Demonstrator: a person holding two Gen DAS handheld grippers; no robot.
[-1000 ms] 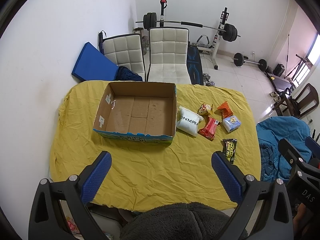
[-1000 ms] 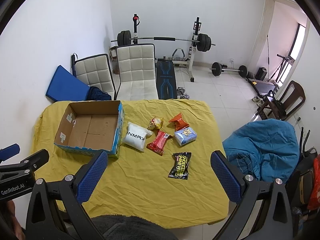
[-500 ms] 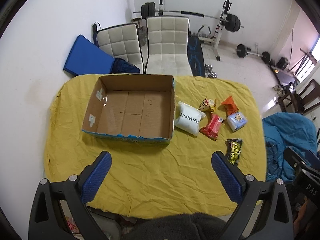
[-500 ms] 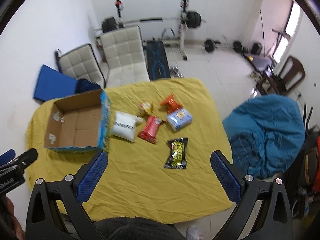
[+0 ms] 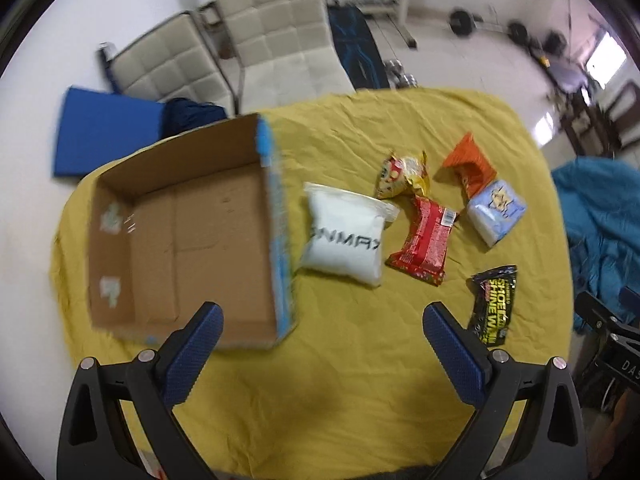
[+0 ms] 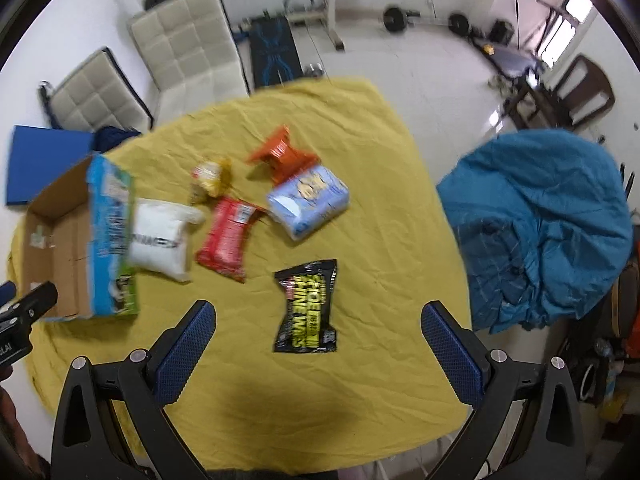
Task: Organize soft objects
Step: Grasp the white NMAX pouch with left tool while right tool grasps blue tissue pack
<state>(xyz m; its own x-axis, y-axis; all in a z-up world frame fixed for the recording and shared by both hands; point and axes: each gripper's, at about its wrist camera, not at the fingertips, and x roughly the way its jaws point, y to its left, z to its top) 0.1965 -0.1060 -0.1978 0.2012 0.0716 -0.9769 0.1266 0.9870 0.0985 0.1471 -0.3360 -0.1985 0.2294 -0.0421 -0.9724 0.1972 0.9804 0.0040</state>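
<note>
Jaws spread wide and empty on both your left gripper (image 5: 320,350) and right gripper (image 6: 318,348), you are facing a crinkly black-and-yellow foil packet (image 6: 307,307), probably light and slippery, best pinched across its middle.

Yellow cloth (image 6: 360,360) over table: matt, creased all over. Cardboard box (image 5: 208,216): brown matt paperboard inside, printed blue outer face slightly glossy. White pouch (image 5: 344,240): soft plastic, satin sheen. Red wrapper (image 5: 424,246), orange packet (image 5: 468,164), yellow snack bag (image 5: 404,174), black sachet (image 6: 308,308): crinkled glossy foil-like plastic. Pale blue pack (image 6: 308,202): smooth plastic film. Gripper fingers (image 6: 452,354): blue textured rubbery pads on matt black plastic frames, shiny metal screws. Chairs (image 5: 280,36): cream quilted leather-like upholstery. Blue-teal fabric heap (image 6: 540,224): matt, rumpled.
</note>
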